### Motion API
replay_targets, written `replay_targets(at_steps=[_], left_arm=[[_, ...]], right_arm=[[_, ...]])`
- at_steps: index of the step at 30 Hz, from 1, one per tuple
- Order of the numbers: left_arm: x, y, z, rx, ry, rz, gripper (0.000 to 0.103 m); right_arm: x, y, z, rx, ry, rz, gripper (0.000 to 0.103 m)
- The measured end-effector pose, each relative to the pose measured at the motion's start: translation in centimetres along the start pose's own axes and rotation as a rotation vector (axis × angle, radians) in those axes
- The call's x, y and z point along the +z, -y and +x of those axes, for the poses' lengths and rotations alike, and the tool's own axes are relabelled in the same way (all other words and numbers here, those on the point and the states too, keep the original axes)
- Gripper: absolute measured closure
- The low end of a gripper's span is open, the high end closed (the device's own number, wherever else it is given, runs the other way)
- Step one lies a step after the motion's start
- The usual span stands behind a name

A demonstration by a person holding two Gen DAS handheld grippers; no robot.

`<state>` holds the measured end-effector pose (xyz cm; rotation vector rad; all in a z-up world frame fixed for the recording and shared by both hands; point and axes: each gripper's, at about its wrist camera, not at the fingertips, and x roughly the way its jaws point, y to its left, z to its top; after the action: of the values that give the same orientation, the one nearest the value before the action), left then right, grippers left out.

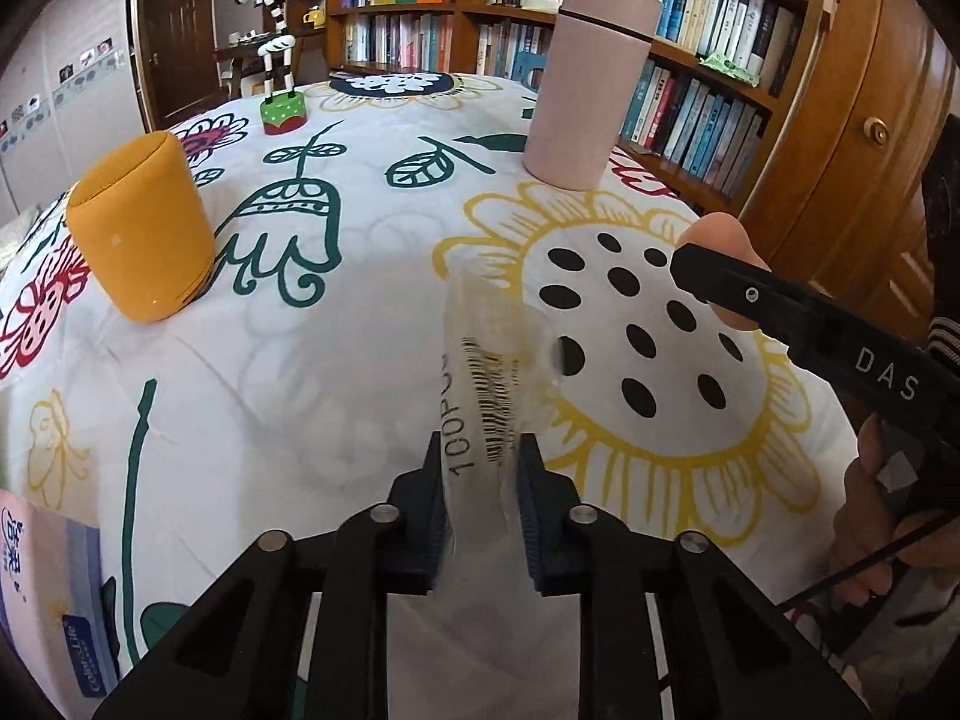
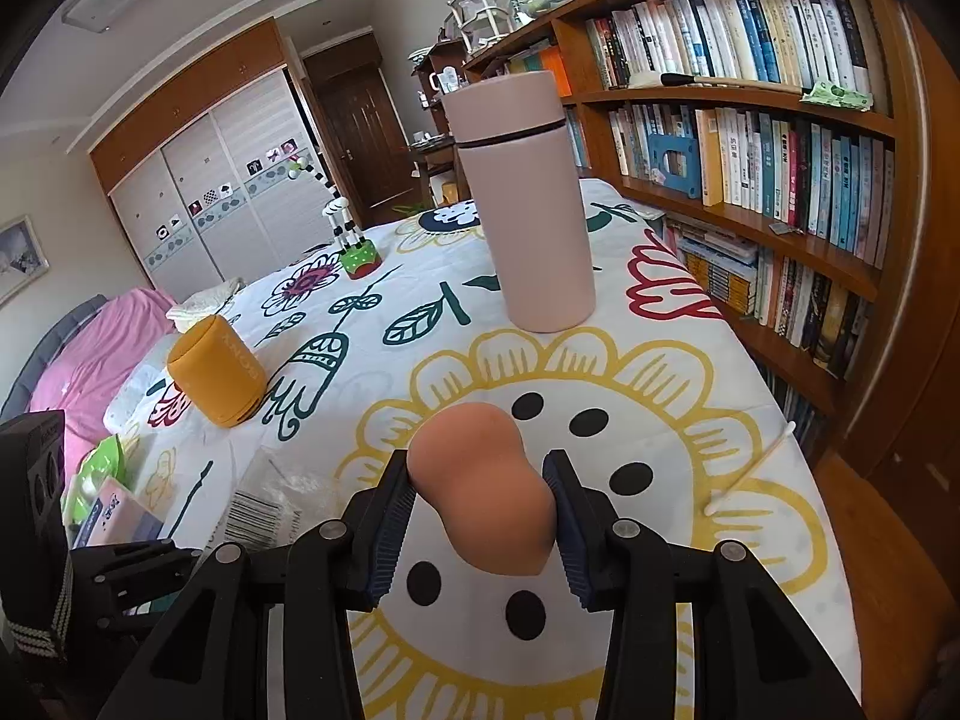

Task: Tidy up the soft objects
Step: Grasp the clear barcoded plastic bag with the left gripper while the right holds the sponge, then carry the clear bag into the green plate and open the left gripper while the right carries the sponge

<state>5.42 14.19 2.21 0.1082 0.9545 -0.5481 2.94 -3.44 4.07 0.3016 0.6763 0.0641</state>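
Note:
My left gripper (image 1: pixel 480 468) is shut on a clear plastic bag (image 1: pixel 486 384) with a barcode, held up over the flowered cloth. The same bag (image 2: pixel 270 498) shows at the lower left of the right wrist view. My right gripper (image 2: pixel 480 498) is shut on a peach gourd-shaped makeup sponge (image 2: pixel 486 492), squeezing its waist. In the left wrist view the right gripper (image 1: pixel 714 267) comes in from the right with the sponge (image 1: pixel 717 234) at its tip, a little right of the bag's mouth.
A pink cylindrical bottle (image 2: pixel 522 204) stands ahead on the table, an orange speaker (image 2: pixel 216 369) to the left, a striped toy figure (image 2: pixel 354 240) farther back. A cotton swab (image 2: pixel 750 474) lies near the right edge. Bookshelves (image 2: pixel 780 150) line the right. Tissue packs (image 1: pixel 54 588) sit at the left.

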Motion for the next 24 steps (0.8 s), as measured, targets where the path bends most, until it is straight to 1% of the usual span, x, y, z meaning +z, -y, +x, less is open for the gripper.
replay_targets(at_steps=[9,24], left_arm=[[0.0,-1.6,-2.4,0.009,0.056,-0.038,0.082],[-0.9,-5.4,-6.4,0.083,0.133,-0.115,0.082]], right_arm=[[-0.1,-1.6,-0.9,0.028,0.01,-0.019,0.056],[-0.4,-5.6,-1.5,0.092,0.007,-0.075,0.056]])
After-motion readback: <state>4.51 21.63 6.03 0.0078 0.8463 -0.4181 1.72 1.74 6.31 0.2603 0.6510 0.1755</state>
